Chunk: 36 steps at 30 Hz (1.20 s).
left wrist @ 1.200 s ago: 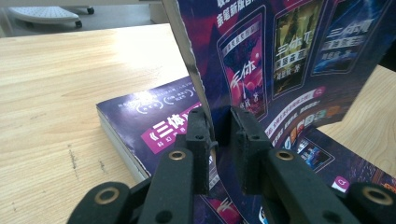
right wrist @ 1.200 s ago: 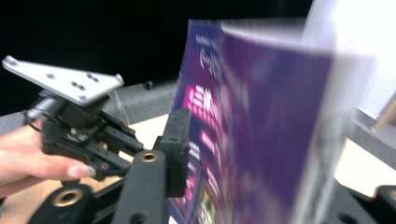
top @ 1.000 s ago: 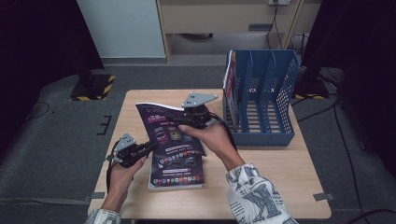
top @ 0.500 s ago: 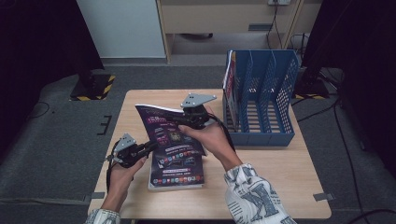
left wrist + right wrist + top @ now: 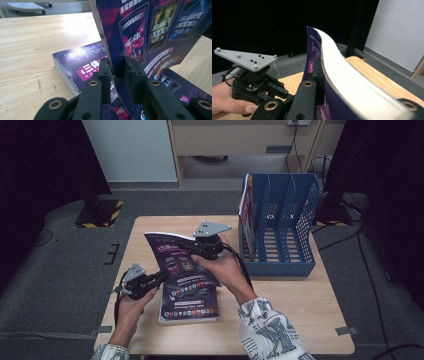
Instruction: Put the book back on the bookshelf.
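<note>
While both pairs of jaws pinch the lifted book, it stands tilted at the centre of the high view, above a second book lying flat on the table. The left gripper has just eased a little yet clamps the lower edge; the right gripper, just closing, grips the upper spine. I judge the glossy book bendy and slippery, so holding near the spine seems safest. A blue file rack stands at the right.
</note>
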Each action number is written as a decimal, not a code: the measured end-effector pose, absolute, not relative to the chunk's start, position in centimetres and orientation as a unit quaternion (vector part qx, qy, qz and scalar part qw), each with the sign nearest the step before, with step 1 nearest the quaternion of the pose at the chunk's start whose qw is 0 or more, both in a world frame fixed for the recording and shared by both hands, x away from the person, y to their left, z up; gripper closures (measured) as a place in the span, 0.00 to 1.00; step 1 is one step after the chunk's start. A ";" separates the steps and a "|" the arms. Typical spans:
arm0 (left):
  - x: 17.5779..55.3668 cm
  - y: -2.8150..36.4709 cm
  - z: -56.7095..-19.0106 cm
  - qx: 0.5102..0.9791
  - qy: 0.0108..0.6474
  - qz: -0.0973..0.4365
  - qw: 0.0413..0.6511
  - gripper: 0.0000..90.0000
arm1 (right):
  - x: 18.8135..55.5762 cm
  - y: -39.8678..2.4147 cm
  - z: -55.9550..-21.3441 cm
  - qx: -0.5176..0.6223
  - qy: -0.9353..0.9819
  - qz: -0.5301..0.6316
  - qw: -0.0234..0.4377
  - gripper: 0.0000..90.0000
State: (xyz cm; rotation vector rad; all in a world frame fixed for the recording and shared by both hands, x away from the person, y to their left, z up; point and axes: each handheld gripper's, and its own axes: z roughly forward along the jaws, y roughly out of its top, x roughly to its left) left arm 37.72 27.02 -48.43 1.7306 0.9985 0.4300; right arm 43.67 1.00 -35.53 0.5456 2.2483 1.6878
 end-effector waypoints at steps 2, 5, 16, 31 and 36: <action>37.7 27.1 -48.5 0.719 0.418 0.175 0.527 0.81 | 43.5 0.9 -35.3 0.192 0.777 0.583 0.142 0.91; 37.8 27.5 -48.6 0.718 0.420 0.178 0.527 0.79 | 43.4 0.7 -35.0 0.192 0.775 0.584 0.144 0.91; 38.5 30.0 -49.6 0.734 0.466 0.214 0.445 0.32 | 43.1 -1.4 -33.6 0.213 0.751 0.601 0.172 0.91; 39.6 32.0 -51.9 0.753 0.511 0.216 0.353 0.09 | 43.2 -3.0 -32.6 0.240 0.726 0.614 0.194 0.91; 39.9 32.1 -52.2 0.754 0.520 0.219 0.336 0.09 | 42.8 -3.9 -32.5 0.242 0.722 0.618 0.196 0.91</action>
